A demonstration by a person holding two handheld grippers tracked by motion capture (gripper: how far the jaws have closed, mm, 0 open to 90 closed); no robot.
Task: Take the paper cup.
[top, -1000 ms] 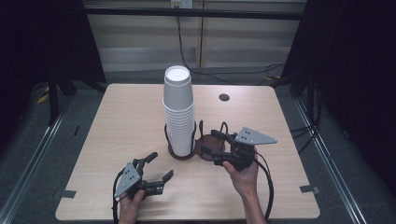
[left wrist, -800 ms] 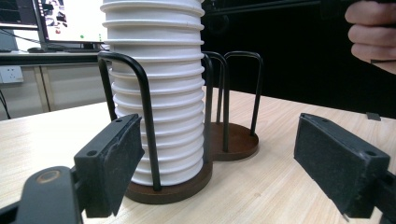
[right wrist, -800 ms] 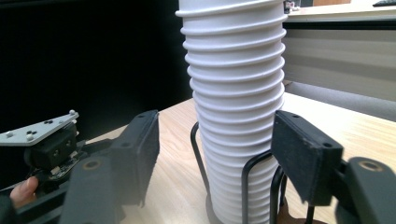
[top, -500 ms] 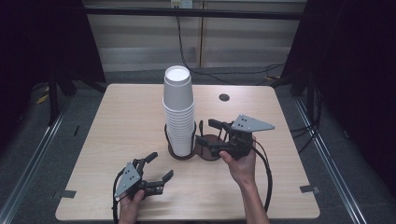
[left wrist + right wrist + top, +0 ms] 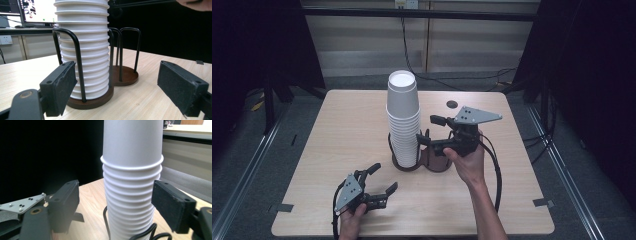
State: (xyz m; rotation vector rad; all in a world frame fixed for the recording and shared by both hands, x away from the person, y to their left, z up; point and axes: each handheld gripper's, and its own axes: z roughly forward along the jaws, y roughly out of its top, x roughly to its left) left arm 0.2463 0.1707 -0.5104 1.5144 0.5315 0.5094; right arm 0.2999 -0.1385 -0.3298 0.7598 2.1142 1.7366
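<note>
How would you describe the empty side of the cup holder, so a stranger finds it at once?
On the wooden table, find the tall stack of white cups. It stands in one ring of a dark double holder. The empty ring is beside it, toward the right gripper, with bare wire loops and a brown base.

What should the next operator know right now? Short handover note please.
Left claw: open, low on the table, aimed at the cup stack, clear of it.
Right claw: open, raised beside the stack, jaws straddling it without contact in its own view.
Cup stack sits upside down in one ring of the double wire holder; the other ring is empty.
Done: no cup gripped or lifted off.
Left: apparently close on the top cup and pull it off; goal unconfirmed.
</note>
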